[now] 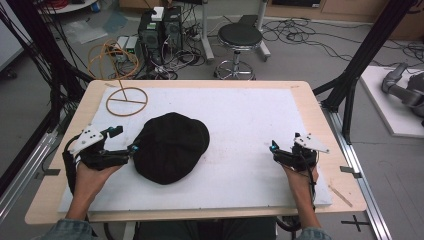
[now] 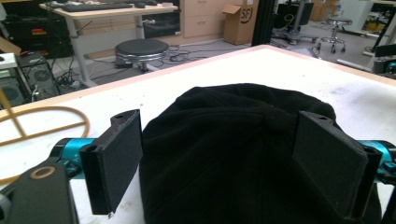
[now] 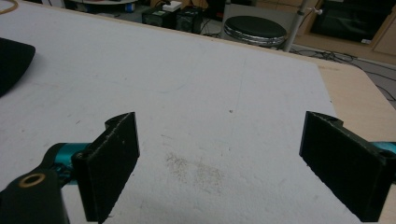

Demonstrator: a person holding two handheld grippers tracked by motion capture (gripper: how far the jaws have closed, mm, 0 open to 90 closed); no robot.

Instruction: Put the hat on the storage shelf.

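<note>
A black cap [image 1: 171, 147] lies on the white board [image 1: 250, 115], left of the middle. My left gripper [image 1: 126, 139] is open at the cap's left edge, one jaw level with its far side and the other touching its rim. In the left gripper view the cap [image 2: 233, 135] bulges up between the two wide-apart jaws of the left gripper [image 2: 222, 121]. My right gripper [image 1: 274, 151] is open low over the bare board at the right, well clear of the cap. In the right gripper view the right gripper [image 3: 222, 126] has nothing between its jaws, and the cap's edge [image 3: 14, 60] shows far left.
A wooden ring on a thin stem [image 1: 126, 101] lies on the board's far left corner, just behind the cap. The wooden table edge [image 1: 330, 130] runs close to the right gripper. A black stool [image 1: 240, 37] and computer boxes [image 1: 160, 30] stand on the floor beyond the table.
</note>
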